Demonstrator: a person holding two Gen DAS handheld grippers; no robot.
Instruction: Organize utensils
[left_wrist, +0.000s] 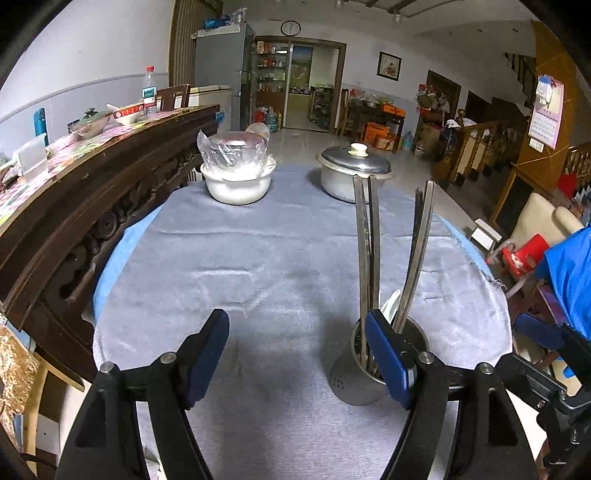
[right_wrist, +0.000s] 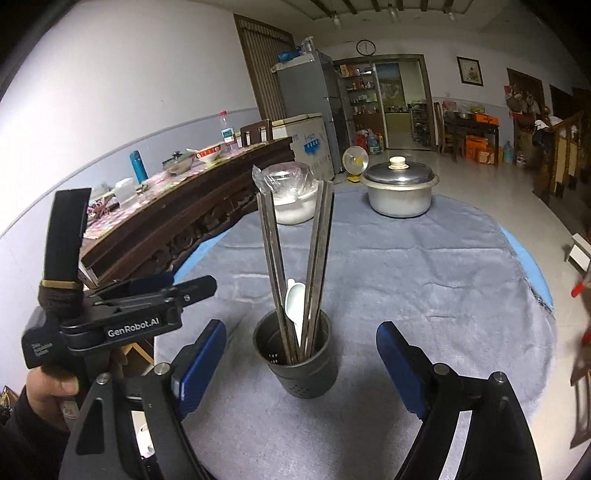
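A grey metal utensil holder (right_wrist: 301, 363) stands on the grey cloth near the table's front edge. It holds several long metal chopsticks (right_wrist: 317, 258) and a white spoon (right_wrist: 295, 302). In the left wrist view the holder (left_wrist: 354, 373) sits behind the right finger, with the chopsticks (left_wrist: 369, 240) rising from it. My left gripper (left_wrist: 299, 354) is open and empty, just left of the holder. My right gripper (right_wrist: 301, 358) is open and empty, its jaws on either side of the holder without touching it. The left gripper body also shows in the right wrist view (right_wrist: 122, 317).
A white bowl with a plastic-wrapped dish (left_wrist: 238, 177) and a lidded metal pot (left_wrist: 352, 171) stand at the table's far end. A dark carved wooden sideboard (left_wrist: 92, 192) with dishes runs along the left. Chairs and a blue cloth (left_wrist: 569, 277) are at the right.
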